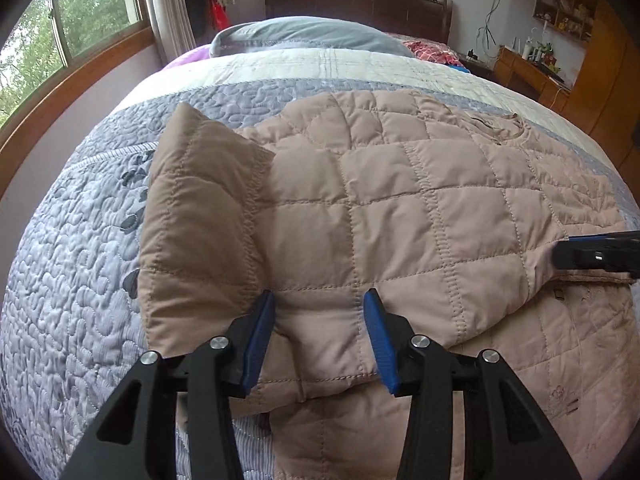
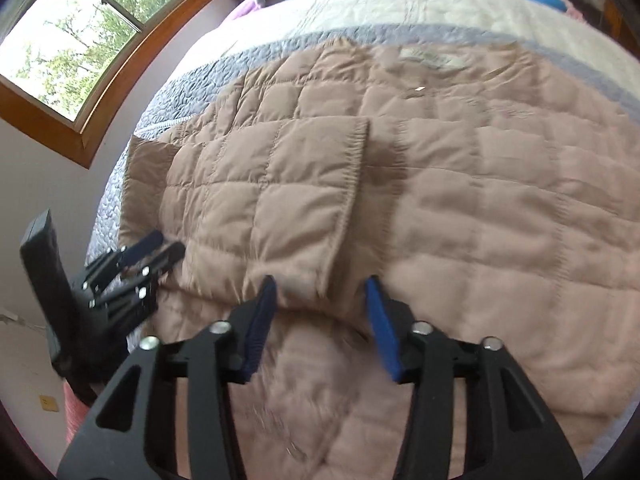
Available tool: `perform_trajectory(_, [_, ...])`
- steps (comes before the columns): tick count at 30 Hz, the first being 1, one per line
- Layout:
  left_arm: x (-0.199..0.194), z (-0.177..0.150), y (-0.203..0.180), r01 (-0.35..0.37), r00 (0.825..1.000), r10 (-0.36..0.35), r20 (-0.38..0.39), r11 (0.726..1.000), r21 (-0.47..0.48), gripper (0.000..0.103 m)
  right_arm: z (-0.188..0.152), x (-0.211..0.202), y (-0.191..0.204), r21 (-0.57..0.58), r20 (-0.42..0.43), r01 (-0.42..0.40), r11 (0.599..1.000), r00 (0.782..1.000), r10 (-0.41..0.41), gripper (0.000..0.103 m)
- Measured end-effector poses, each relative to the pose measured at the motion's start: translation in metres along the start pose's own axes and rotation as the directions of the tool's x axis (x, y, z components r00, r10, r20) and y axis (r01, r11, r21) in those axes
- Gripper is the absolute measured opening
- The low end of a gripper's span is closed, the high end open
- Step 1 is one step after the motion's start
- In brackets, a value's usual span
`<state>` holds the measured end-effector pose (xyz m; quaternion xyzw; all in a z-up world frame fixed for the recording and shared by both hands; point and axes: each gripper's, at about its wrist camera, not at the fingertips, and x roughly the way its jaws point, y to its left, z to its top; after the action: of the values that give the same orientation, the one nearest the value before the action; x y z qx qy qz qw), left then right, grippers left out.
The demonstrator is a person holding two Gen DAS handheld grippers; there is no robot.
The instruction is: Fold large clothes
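Both grippers, left [image 1: 320, 304] and right [image 2: 322, 292], hold jaws apart over the blurred tan jacket [image 2: 440, 208].

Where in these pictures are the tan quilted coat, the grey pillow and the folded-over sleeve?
Tan quilted coat [image 1: 400, 208]: left wrist view, on its quilted middle.
Grey pillow [image 1: 304, 36]: left wrist view, on its top surface, at the far end of the bed.
Folded-over sleeve [image 2: 280, 200]: right wrist view, on its quilted middle, lying across the coat.

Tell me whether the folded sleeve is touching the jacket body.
Touching. The right wrist view shows the sleeve lying flat across the jacket body, its stitched cuff edge resting on it.
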<state>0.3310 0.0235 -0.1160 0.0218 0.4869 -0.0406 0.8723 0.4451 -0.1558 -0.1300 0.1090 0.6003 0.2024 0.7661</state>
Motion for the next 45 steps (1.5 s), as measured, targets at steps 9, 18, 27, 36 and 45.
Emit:
perform_trajectory(9, [-0.019,0.013,0.004,0.092,0.995,-0.09,0.037,0.993,-0.074,0.045,0.0,-0.017,-0.003,-0.029,0.063,-0.017,0.999,0.998,0.019,0.009])
perform_trajectory(18, [-0.052,0.039,-0.027,0.121,0.981,-0.114,0.158,0.992,-0.037,0.045,-0.024,-0.132,-0.052,0.025,0.279,0.141,0.99,0.95,-0.142,0.008])
perform_trajectory(27, [-0.009,0.044,-0.068,0.097,0.992,-0.099,0.077,0.995,0.031,0.045,-0.054,-0.171,-0.145,0.207,0.314,0.176,0.962,0.92,-0.235,0.008])
perform_trajectory(36, [0.031,0.034,-0.073,0.072,0.997,-0.072,0.002,0.997,0.04,0.045,-0.062,-0.095,-0.193,0.296,0.197,0.154,0.943,0.956,-0.218,0.008])
perform_trajectory(45, [-0.012,0.036,-0.083,0.032,0.996,-0.036,0.085,0.998,0.055,0.044,-0.07,-0.136,-0.146,0.263,0.289,0.297,0.918,0.884,-0.368,0.019])
